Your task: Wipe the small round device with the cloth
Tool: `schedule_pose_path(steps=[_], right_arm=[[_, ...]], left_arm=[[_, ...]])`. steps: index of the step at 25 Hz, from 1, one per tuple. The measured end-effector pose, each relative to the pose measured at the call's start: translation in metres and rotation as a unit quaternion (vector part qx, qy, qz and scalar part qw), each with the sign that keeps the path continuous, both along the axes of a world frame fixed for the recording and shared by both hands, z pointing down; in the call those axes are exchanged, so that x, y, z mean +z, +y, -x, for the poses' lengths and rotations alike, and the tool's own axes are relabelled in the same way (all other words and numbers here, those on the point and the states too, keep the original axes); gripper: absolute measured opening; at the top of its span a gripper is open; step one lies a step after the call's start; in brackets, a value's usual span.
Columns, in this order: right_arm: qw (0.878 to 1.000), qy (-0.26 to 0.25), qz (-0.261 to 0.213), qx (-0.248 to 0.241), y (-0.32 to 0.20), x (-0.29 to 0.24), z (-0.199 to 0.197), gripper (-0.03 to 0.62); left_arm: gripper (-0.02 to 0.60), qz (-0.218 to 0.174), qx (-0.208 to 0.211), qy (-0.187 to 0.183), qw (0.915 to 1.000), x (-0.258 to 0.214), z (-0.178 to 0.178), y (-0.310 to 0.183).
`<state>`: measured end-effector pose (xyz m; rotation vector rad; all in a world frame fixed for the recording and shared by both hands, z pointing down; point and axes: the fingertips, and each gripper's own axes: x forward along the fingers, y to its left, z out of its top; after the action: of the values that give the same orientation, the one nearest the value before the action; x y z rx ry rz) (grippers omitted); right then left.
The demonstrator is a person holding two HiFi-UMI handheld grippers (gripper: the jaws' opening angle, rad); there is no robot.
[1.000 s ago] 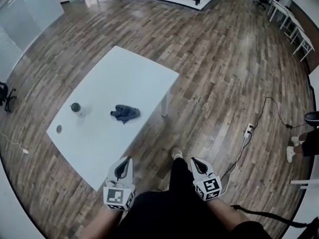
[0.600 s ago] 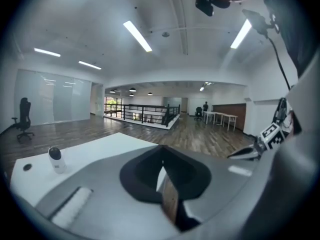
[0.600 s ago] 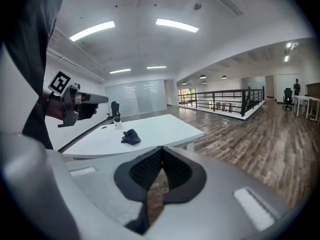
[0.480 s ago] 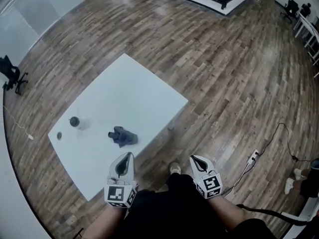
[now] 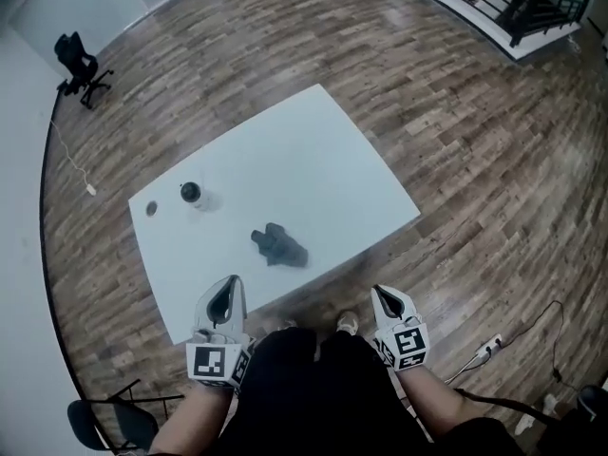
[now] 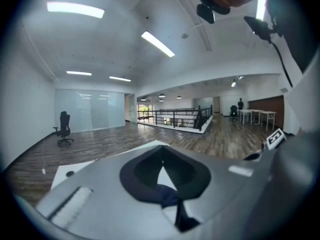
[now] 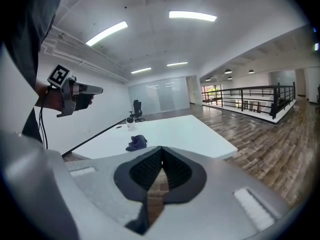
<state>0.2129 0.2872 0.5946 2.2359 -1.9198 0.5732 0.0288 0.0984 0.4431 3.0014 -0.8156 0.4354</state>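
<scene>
**Operator B:** Report the state of both tongs

**Operator A:** My left gripper [image 5: 232, 283] has its jaws closed tip to tip, with nothing between them. My right gripper [image 5: 379, 294] is the same: jaws fully together, nothing held. I hold both low in front of my body. In the head view the left tips show against the near edge of the white table [image 5: 313, 160], and the right tips against the wood floor [image 5: 475, 160] beside that edge

**Operator B:** Location of the task items?

**Operator A:** The dark blue cloth [image 5: 280, 246] lies crumpled on the table, near the edge closest to me, clear of both tongs. The small round device [image 5: 193, 194] stands upright toward the table's left end, well apart from the cloth. A small dark disc [image 5: 151, 208] lies near it, closer to the left corner
</scene>
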Motion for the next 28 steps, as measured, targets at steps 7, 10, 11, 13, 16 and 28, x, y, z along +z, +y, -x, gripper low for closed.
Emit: schedule_pose_path(steps=[7, 10, 11, 13, 16, 28], right_arm=[[0.997, 0.028, 0.008, -0.066, -0.051, -0.012, 0.025, 0.002], [0.996, 0.035, 0.007, -0.082, -0.074, -0.020, 0.045, 0.002], [0.995, 0.041, 0.008, -0.089, -0.081, -0.022, 0.051, 0.002], [0.994, 0.053, 0.014, -0.098, -0.095, -0.026, 0.056, 0.002], [0.993, 0.065, 0.019, -0.095, -0.113, -0.033, 0.055, 0.002], [0.983, 0.131, 0.100, -0.084, -0.148, -0.030, 0.071, 0.125]], left_arm=[[0.008, 0.009, -0.059, 0.017, 0.9981, 0.007, 0.048, -0.032], [0.008, 0.019, -0.072, 0.026, 0.9969, 0.015, 0.069, -0.047], [0.008, 0.022, -0.076, 0.030, 0.9964, 0.019, 0.076, -0.053], [0.008, 0.034, -0.081, 0.032, 0.9956, 0.026, 0.086, -0.064], [0.008, 0.042, -0.073, 0.030, 0.9960, 0.031, 0.092, -0.081], [0.008, 0.037, -0.052, 0.071, 0.9954, 0.027, 0.109, -0.143]])
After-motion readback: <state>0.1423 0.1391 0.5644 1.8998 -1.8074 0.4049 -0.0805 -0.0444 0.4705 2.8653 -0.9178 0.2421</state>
